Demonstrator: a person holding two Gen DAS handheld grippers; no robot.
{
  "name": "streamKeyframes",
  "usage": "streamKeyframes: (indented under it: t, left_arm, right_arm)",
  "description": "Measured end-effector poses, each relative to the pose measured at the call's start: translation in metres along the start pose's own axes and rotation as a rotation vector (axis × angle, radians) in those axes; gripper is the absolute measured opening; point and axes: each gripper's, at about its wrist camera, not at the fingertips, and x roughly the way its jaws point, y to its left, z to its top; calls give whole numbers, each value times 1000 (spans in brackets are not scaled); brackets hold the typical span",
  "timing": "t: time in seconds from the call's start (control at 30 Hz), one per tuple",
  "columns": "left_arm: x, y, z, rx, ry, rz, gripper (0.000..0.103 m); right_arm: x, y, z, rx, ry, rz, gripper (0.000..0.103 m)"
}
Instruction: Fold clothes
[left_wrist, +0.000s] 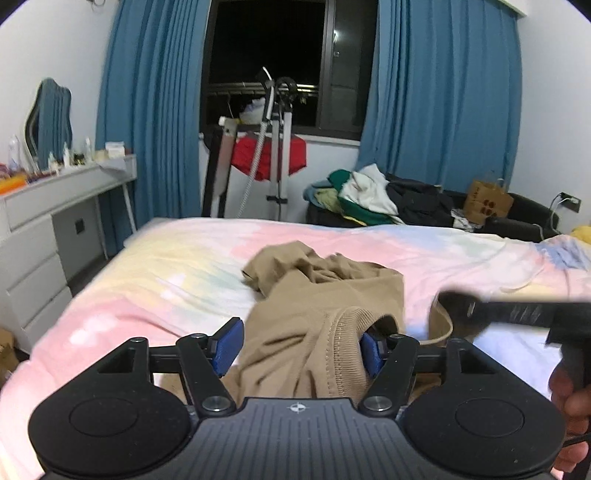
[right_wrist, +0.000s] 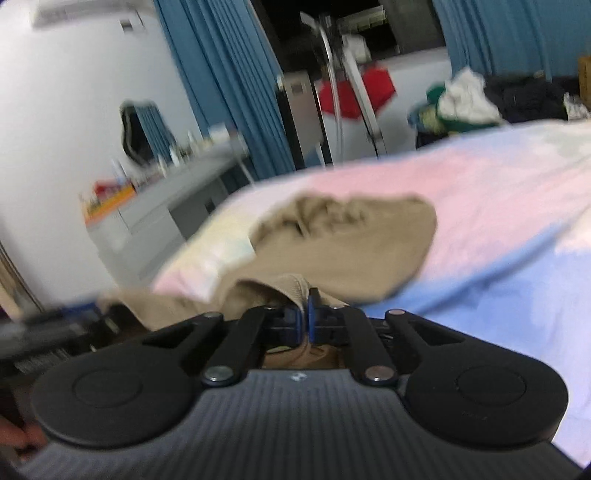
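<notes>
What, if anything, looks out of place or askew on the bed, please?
The tan garment lies crumpled in a heap on the pastel bedsheet, not spread flat. Behind the bed, a pile of clothes sits unfolded.

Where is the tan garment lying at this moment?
The tan garment lies crumpled on the pastel bed sheet, between the open left gripper; the right gripper is shut on its ribbed edge.
</notes>
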Motion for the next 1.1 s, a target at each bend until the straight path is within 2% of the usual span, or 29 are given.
streamKeyframes:
  t: [0.1,0.2,0.3,0.4,0.5,0.53,0.63,0.77,0.93,1.1]
  left_arm:
    - [3,-3,-4,-27,16,-64,77]
    - [11,-11,-11,-87,59,-146,79]
    - [18,-10,-15,-155,80,-99,79]
    - [15,5,-17,-290,41,-91,79]
    - [10,14,-14,-354,25,-37,81]
    - [8,17,-16,-383,22,7,81]
    - [1,25,-18,-445,29,98,81]
    - [-17,32,-24,-485,33,208,81]
    - [-23,27,-41,-469,114,245,82]
    - [-20,4,-59,-354,200,230,81]
  right_arm:
    - [-22,8,6,6,-154,46,7]
    - [-36,17,6,-10,-222,46,7]
    - [-45,21,0,-18,-277,68,7]
    - [-53,25,0,-32,-324,62,7]
    - [-58,27,2,-40,-367,40,7]
    - [-58,27,1,-40,-379,26,7]
    - [-58,24,0,-20,-407,-21,7]
    - [-51,23,-4,-32,-418,-152,7]
    - [-42,16,-6,-22,-381,-274,7]
    - [-33,3,-7,18,-329,-378,7]
